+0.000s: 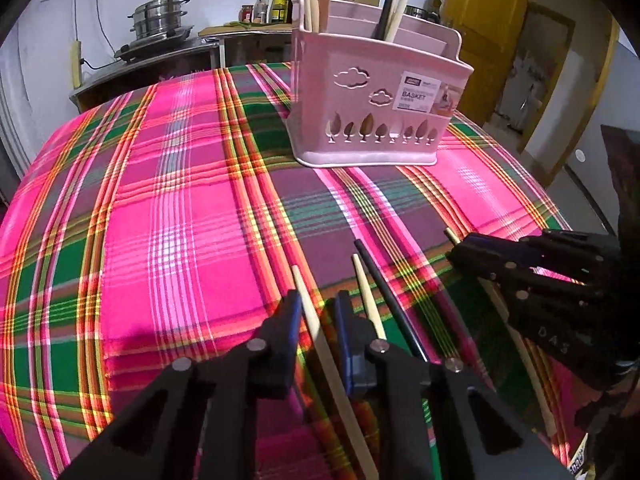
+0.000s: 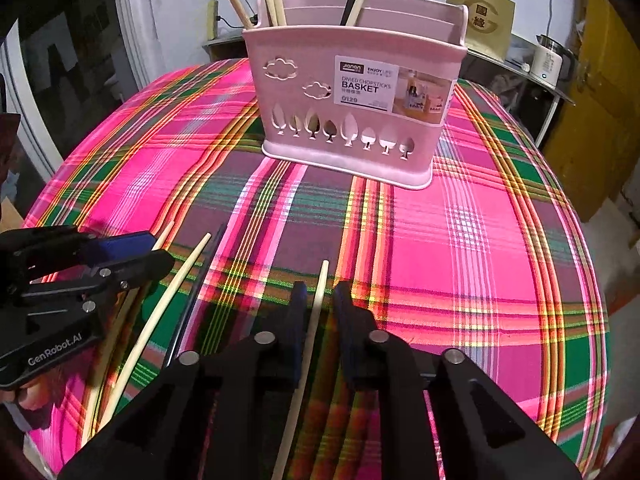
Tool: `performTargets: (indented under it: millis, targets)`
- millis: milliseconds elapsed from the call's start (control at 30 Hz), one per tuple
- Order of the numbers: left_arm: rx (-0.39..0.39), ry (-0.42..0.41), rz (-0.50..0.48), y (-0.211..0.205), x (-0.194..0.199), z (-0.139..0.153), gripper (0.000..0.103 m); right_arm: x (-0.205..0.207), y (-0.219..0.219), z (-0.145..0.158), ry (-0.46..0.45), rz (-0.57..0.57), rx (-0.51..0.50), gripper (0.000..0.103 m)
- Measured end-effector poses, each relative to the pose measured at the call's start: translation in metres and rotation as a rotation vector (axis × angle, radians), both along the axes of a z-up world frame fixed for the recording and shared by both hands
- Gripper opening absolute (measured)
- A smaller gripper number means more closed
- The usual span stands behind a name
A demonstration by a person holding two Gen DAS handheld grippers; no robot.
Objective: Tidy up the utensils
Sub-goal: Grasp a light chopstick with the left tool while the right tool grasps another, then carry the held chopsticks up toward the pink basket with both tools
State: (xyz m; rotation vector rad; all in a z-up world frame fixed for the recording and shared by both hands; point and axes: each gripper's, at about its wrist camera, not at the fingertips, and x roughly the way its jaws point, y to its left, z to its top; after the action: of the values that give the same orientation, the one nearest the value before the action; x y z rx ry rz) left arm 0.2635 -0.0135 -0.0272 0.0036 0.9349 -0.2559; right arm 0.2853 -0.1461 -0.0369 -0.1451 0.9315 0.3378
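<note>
A pink chopstick basket [image 1: 372, 104] [image 2: 348, 96] stands upright at the far side of the plaid table and holds several chopsticks. My left gripper [image 1: 318, 304] is open, its blue-padded fingers either side of a pale chopstick [image 1: 320, 344] lying on the cloth. Another pale chopstick [image 1: 370, 300] and a black one [image 1: 384, 292] lie just to its right. My right gripper [image 2: 320, 294] is open around a pale chopstick [image 2: 314, 320]. It shows in the left wrist view [image 1: 456, 250] at the right. The left gripper shows in the right wrist view [image 2: 156, 248] at the left, beside a pale chopstick [image 2: 160, 308].
The table wears a pink and green plaid cloth [image 1: 180, 220] [image 2: 480, 240]. Behind it stand a steel steamer pot [image 1: 160, 16], bottles [image 1: 276, 4], a white kettle [image 2: 550, 60] and a yellow door [image 1: 492, 20]. The table edge drops off at the right.
</note>
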Motion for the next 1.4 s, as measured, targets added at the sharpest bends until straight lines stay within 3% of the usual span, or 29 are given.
performTargets:
  millis: [367,600,933,1400]
  targets:
    - [0.037,0.046,-0.008,-0.005,0.016,0.003,0.009,0.009,0.000,0.002,0.030,0.016,0.013,0.004]
    - [-0.005,0.066,-0.004,0.001,0.020,0.009,0.006,0.007,-0.011,0.016,0.005,0.017,0.083,0.004]
    - [-0.031,-0.047,-0.014,0.008,0.009,0.062,0.006,-0.004,-0.021,0.065,-0.093,0.025,0.188,0.004]
    - [-0.074,-0.212,-0.028,0.018,-0.021,0.134,0.006,-0.026,-0.023,0.124,-0.231,0.046,0.227,0.004]
